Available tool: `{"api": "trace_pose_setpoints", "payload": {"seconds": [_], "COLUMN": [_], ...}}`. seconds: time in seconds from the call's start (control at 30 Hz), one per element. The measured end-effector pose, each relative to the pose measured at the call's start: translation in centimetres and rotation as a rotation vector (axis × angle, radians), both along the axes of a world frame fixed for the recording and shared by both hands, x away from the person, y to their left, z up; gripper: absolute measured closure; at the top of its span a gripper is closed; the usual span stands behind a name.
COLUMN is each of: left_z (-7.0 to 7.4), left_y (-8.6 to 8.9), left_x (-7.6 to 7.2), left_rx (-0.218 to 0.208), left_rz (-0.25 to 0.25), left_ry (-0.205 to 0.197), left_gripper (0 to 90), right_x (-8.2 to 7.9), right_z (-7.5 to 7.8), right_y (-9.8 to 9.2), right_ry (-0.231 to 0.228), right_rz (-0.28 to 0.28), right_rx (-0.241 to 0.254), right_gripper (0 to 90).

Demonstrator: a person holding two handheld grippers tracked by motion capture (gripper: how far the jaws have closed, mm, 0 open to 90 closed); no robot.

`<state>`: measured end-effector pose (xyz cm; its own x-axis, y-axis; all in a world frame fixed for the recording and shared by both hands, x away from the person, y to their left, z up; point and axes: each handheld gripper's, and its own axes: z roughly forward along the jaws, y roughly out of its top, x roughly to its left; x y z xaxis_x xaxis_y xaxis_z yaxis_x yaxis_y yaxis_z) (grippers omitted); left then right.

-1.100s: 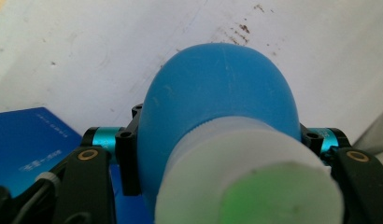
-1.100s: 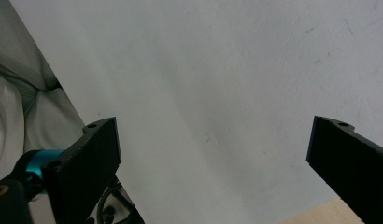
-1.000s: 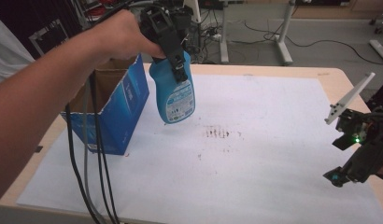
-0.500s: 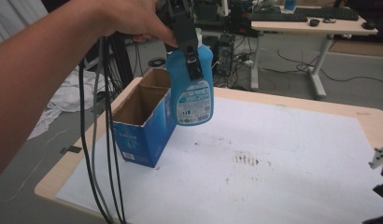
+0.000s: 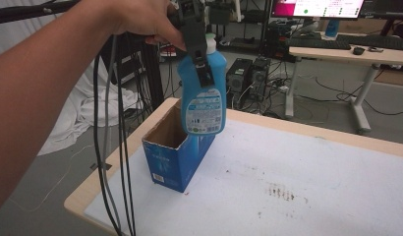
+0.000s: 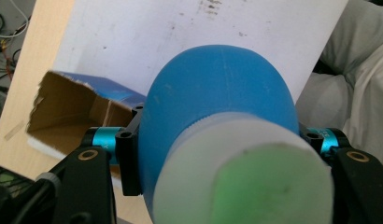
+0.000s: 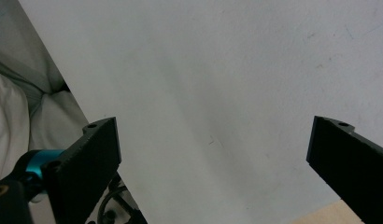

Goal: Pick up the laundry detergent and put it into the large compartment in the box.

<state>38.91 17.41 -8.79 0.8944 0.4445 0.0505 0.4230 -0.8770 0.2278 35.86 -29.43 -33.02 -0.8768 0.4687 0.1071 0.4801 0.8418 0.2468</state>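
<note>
Since the earlier frames, my left hand point(image 5: 140, 22) has carried the blue bottle point(image 5: 203, 91) higher, so that it now hangs clear above the open cardboard box point(image 5: 172, 155) rather than beside it. The left tool point(image 5: 198, 46) pinches the bottle just below its white cap point(image 5: 210, 44), with the black jaws pressed against either side of the blue shoulder. In the high view the bottle hangs upright, label facing me, its base over the box's far end and apart from the rim. The box stands near the left corner of the tabletop point(image 5: 337, 142), on the white sheet point(image 5: 307, 172) that covers it, with its top flaps open and brown inside showing.

From the left gripper view I look straight down over the cap point(image 6: 245, 177) and the bottle's rounded blue body point(image 6: 217, 88); the box point(image 6: 73, 112) lies below and to the left, its opening in plain sight, and the sheet point(image 6: 133, 37) spreads beyond it with a few dark smudges.

My right tool point(image 7: 213, 154) has its jaws spread wide with nothing between them. It hangs over a bare stretch of the white sheet point(image 7: 203, 70), near the sheet's edge, where a strip of the wooden tabletop point(image 7: 329, 217) peeks out. Cables point(image 5: 113, 147) trail down from my left hand beside the tabletop's left edge.
</note>
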Motion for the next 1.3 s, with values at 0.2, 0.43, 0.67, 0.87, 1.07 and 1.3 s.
{"api": "trace_pose_setpoints", "payload": {"seconds": [0.2, 0.43, 0.67, 0.87, 1.07, 1.3], "left_z": [0.3, -0.2, -1.3, -3.0, -4.8, -7.7], "left_y": [1.9, 4.1, 5.7, 6.4, 7.0, 7.1], "left_x": [-0.2, 0.0, 0.4, 0.9, 1.4, 1.8], "left_rx": [0.022, 0.045, 0.065, 0.076, 0.086, 0.097], "left_rz": [0.007, 0.036, 0.048, 0.051, 0.049, 0.032], "left_ry": [-0.028, -0.038, -0.051, -0.045, -0.04, -0.029], "left_gripper": [37.7, 37.8, 37.7, 37.7, 37.8, 37.8], "right_x": [0.0, 0.0, 0.1, 0.1, 0.1, 0.2], "right_z": [0.0, 0.0, 0.2, 0.2, 0.1, 0.0], "right_y": [0.0, -0.1, -0.2, -0.3, -0.3, -0.1], "right_ry": [0.003, 0.007, 0.004, 0.003, 0.007, 0.008], "right_rz": [-0.002, -0.005, -0.011, -0.017, -0.024, -0.027], "right_rx": [0.003, 0.004, 0.01, 0.006, 0.002, -0.005], "right_gripper": [2.1, 2.1, 2.1, 2.1, 2.1, 2.1]}}
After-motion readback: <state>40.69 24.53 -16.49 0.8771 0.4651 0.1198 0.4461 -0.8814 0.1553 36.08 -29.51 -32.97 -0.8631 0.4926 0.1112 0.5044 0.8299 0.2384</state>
